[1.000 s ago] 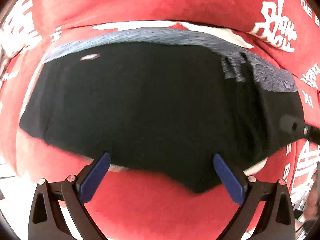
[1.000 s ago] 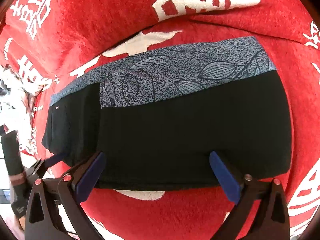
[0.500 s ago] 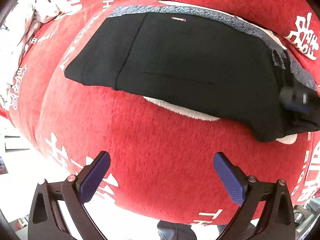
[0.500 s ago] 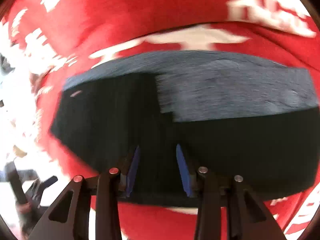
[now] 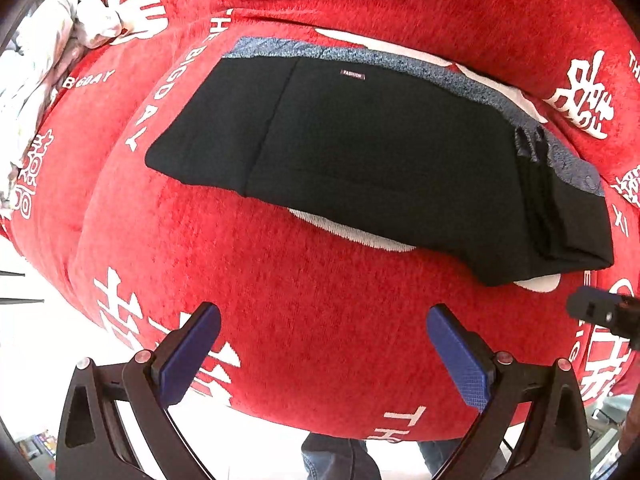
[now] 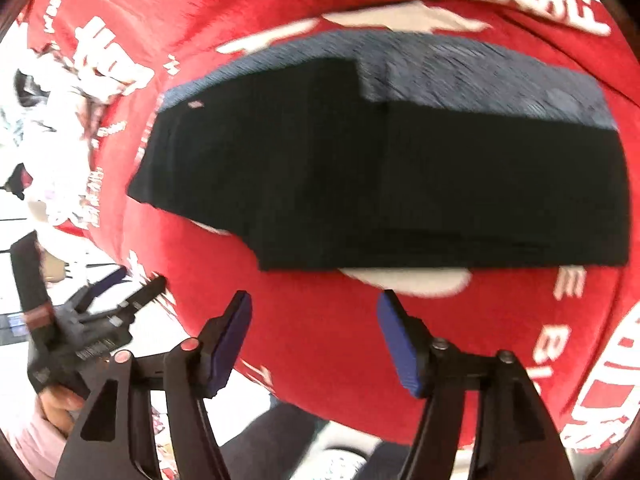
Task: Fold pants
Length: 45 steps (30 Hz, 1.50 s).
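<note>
The black pants (image 5: pixel 380 148) lie folded into a flat rectangle on the red blanket (image 5: pixel 320 300), with a grey-blue patterned strip along their far edge. My left gripper (image 5: pixel 324 330) hangs open above bare blanket, short of the pants' near edge, nothing between its blue pads. In the right wrist view the same folded pants (image 6: pixel 400 176) fill the middle. My right gripper (image 6: pixel 314 322) hovers just short of their near edge; its jaws are opening, with nothing between them. The left gripper (image 6: pixel 132 292) shows at the lower left, held by a hand.
The red blanket with white lettering drapes over a rounded cushion that falls away at the near edge (image 5: pixel 280 412). A crumpled pale cloth (image 5: pixel 44 52) lies at the far left. A person's legs (image 5: pixel 340 456) and light floor show below the edge.
Both grippers pulled back off the pants toward the near edge. The right gripper narrowed over the cloth half a second ago and is now wider and clear of it. The left stayed open.
</note>
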Each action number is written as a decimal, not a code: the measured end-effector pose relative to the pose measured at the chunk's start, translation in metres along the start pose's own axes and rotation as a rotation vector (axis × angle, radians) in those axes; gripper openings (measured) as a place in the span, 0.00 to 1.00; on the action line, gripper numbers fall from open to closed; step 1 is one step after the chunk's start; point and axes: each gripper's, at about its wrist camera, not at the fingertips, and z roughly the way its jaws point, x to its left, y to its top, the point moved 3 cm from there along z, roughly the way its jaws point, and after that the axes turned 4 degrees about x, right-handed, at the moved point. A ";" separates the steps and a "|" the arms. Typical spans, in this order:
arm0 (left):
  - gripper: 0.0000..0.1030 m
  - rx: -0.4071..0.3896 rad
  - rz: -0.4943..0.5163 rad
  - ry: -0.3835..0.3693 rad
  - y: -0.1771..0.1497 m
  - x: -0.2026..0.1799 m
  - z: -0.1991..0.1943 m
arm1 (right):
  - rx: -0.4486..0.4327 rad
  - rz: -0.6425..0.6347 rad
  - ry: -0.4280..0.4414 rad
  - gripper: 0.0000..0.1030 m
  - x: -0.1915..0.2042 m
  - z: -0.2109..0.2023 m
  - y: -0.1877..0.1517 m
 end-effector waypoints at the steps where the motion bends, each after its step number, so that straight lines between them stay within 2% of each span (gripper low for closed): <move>1: 1.00 -0.007 -0.003 -0.006 0.001 0.001 -0.001 | 0.001 0.008 -0.006 0.70 -0.003 -0.002 -0.003; 5: 1.00 -0.023 -0.033 -0.046 0.003 0.004 0.000 | 0.020 0.025 -0.018 0.78 -0.001 -0.002 -0.009; 12: 1.00 0.024 -0.067 -0.065 -0.005 0.014 0.008 | 0.057 -0.052 -0.044 0.78 0.034 0.010 -0.004; 17: 1.00 0.011 -0.075 -0.075 -0.012 0.025 0.010 | 0.065 -0.098 -0.051 0.78 0.052 0.014 0.000; 21: 1.00 0.039 -0.119 -0.103 -0.012 0.035 0.015 | 0.072 -0.120 -0.064 0.78 0.059 0.017 0.001; 31: 1.00 0.085 -0.180 -0.090 -0.006 0.050 0.028 | 0.073 -0.112 -0.069 0.79 0.057 0.019 0.002; 35: 1.00 0.100 -0.179 -0.114 -0.002 0.049 0.034 | 0.064 -0.119 -0.079 0.79 0.054 0.016 0.004; 45: 1.00 0.094 -0.218 -0.130 0.018 0.049 0.039 | 0.054 -0.074 -0.089 0.79 0.031 0.011 0.009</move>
